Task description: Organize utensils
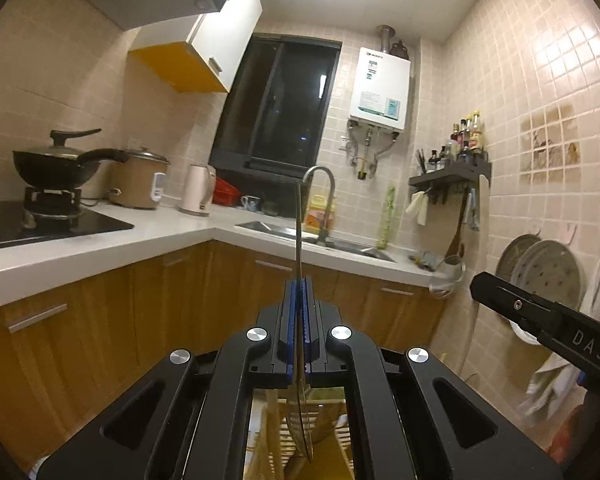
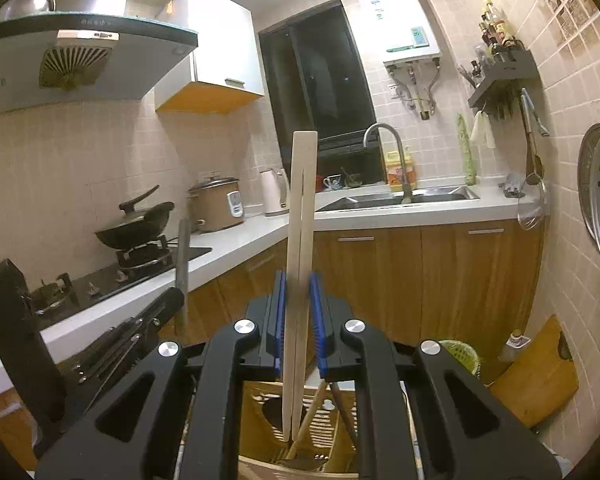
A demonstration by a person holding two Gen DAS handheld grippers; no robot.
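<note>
Left gripper [image 1: 299,320]: jaws clamped on thin slotted steel spatula [image 1: 299,248]. Right gripper [image 2: 298,320]: jaws narrow, gripping pale wooden tongs [image 2: 300,208]. Risk: either upright utensil could pivot, slip or snag the slatted wooden holder [image 2: 300,416] below.

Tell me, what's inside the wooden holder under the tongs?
In the wooden holder, below the wooden tongs that the right tool grips, you can see a few handles and a dark utensil. The tool's black frame covers the rest, so its bottom stays hidden.

Slotted spatula [image 1: 298,240] blade half hidden behind fingers [image 1: 290,320]
</note>
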